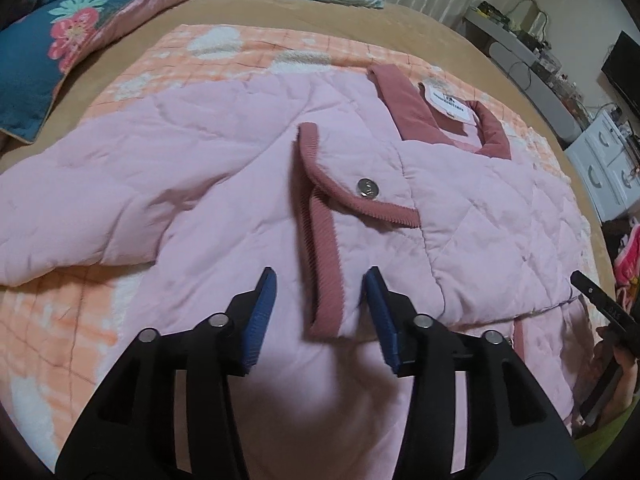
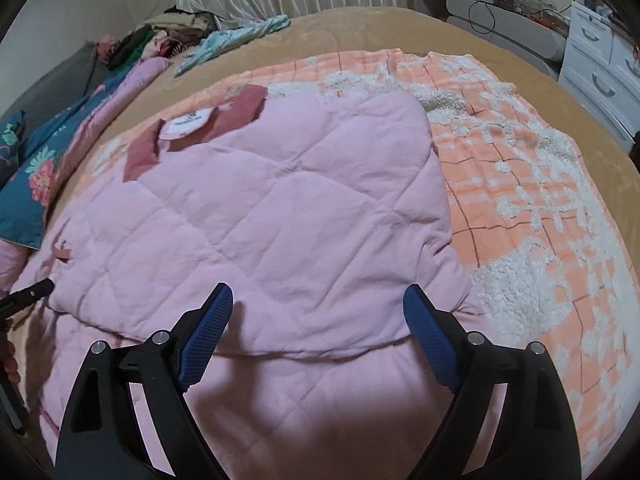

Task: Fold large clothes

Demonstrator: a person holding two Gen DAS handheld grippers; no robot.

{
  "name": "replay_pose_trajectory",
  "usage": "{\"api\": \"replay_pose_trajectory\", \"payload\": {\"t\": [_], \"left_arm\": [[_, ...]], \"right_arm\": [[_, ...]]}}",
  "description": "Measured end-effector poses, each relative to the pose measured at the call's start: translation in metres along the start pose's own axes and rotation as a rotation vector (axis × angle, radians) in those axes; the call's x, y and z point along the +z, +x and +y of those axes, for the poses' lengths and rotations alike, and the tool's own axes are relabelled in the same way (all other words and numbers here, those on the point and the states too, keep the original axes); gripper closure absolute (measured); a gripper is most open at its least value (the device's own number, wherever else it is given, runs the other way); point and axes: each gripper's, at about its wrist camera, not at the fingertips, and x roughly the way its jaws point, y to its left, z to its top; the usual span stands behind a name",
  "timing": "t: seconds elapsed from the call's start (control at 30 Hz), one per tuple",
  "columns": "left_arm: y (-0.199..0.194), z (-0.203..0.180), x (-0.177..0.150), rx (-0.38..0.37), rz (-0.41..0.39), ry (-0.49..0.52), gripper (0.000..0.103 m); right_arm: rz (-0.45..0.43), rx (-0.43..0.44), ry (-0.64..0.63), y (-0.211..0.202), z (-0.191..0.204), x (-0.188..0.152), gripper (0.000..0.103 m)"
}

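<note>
While the pink jacket lies on the orange blanket, the left gripper hovers half-open over its cuff and the right gripper gapes wide above its folded side, both empty.

label: white neck label sewn inside the collar of the pink quilted jacket | print: dark lettering is seen on it, too blurred to be read in either view | other text, numbers, brands: none can be read
</note>
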Motion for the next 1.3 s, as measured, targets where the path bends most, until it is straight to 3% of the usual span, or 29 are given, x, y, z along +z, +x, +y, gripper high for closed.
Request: {"api": "replay_pose_trajectory", "payload": {"t": [0.07, 0.3, 0.37, 0.53, 0.9, 1.3], "left_arm": [[-0.008, 0.002, -0.003, 0.000, -0.009, 0.003, 0.049], [-0.033, 0.017, -0.012, 0.023, -0.029, -0.003, 0.039], [-0.041, 0.022, -0.013, 0.035, -0.045, -0.004, 0.026], [-0.058, 0.041, -0.019, 0.068, -0.073, -0.030, 0.009], [-0.080, 0.087, -0.029, 0.087, -0.105, -0.121, 0.009], [-0.109, 0.147, -0.031, 0.117, -0.196, -0.259, 0.009]], "right_arm": [[-0.015, 0.012, 0.001, -0.006, 0.003, -0.003, 0.013], [-0.044, 0.029, -0.038, -0.022, 0.022, -0.016, 0.006], [-0.052, 0.037, -0.066, -0.027, 0.032, -0.017, 0.006], [-0.082, 0.046, -0.104, -0.038, 0.057, -0.016, 0.005], [-0.103, 0.107, -0.148, -0.061, 0.124, -0.017, 0.005], [-0.105, 0.150, -0.233, -0.072, 0.200, -0.014, 0.005]]}}
